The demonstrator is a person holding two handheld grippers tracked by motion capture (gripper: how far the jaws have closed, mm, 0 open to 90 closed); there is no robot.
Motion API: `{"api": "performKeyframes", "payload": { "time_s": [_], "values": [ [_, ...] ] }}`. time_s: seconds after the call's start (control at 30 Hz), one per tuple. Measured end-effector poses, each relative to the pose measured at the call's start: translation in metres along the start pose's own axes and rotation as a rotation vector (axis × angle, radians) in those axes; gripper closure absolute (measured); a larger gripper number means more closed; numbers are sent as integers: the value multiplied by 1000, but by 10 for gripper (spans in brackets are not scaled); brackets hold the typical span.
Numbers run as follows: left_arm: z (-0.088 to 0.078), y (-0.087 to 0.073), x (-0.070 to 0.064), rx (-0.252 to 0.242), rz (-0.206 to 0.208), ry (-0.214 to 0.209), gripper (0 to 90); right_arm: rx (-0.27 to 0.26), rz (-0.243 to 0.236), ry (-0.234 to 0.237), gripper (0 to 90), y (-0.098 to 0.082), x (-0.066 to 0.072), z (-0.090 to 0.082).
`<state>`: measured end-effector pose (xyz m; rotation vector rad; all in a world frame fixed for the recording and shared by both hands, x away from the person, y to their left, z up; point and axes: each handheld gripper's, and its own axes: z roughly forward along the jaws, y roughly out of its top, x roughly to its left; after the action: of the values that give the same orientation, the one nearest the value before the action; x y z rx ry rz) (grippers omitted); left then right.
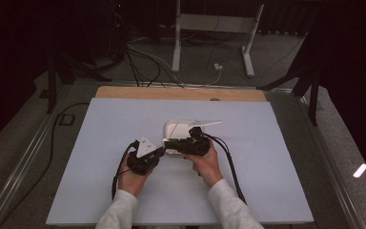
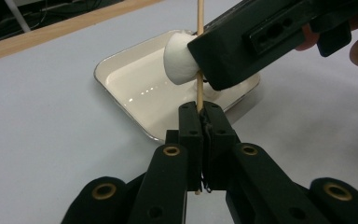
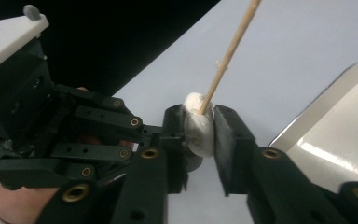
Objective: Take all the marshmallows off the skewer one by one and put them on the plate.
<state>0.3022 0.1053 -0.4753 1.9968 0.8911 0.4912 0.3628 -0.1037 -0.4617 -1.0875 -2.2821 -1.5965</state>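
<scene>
The marshmallow [image 3: 199, 130] sits squeezed between the pads of the right gripper [image 3: 199, 135], already threaded on the wooden skewer [image 3: 228, 51], which runs up and out past the fingertips at a slant. Lower down, the same skewer [image 2: 198, 56] is pinched in the left gripper [image 2: 200, 126], whose jaws are drawn tight together on the stick with a short stub poking out beneath them. In that view the marshmallow [image 2: 179, 63] hangs just above the left fingertips, over the white tray [image 2: 130, 88] lying just beyond them on the pale table [image 1: 124, 191]. The work looks like sliding the marshmallow along the stick — so the push should run straight along the skewer's line, not across it, or the thin wood may bend or snap. The left grip ought to hold firm as an anchor, while the right squeezes only enough to carry the soft piece without tearing it — from above, both hands [image 1: 208, 164] sit close together beside the tray.
</scene>
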Motion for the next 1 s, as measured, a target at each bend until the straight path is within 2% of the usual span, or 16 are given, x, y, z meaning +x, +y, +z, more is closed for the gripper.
{"api": "performKeyframes", "payload": {
  "time_s": [0.13, 0.27, 0.37, 0.47, 0.57, 0.7, 0.87, 0.9, 0.93, 0.97, 1.0],
  "values": [
    [2, -2, 0, 14, 3, -6, 875, -41, 13, 17, 779, 4, -1, -8],
    [3, 0, -4, 13, 20, 1, 896, -39, 6, 10, 766, 6, -2, -12],
    [2, 1, -6, -4, 11, -5, 899, -34, 20, 22, 611, 3, -2, -9],
    [2, 1, -8, -2, 23, -12, 900, -23, 9, 19, 679, 0, 2, -1],
    [2, 1, -7, -2, 23, -10, 900, -45, 42, 31, 769, 0, 1, 2],
    [1, 1, -6, -10, 27, -14, 900, -60, 73, 41, 791, 0, -1, 0],
    [0, 1, -7, -18, 40, -11, 900, -83, 76, 26, 796, 2, 1, -4],
    [1, 0, -8, -3, 51, 1, 900, -86, 76, 23, 798, 3, 1, -5],
    [2, -3, -8, 17, 71, 15, 900, -112, 79, 11, 804, 3, 1, -8],
    [2, -5, -6, 1, 51, -8, 900, -152, 103, 2, 805, 6, -2, -15],
    [1, -5, -5, -11, 47, -20, 900, -161, 129, 12, 804, 9, -6, -20]
  ]
}}
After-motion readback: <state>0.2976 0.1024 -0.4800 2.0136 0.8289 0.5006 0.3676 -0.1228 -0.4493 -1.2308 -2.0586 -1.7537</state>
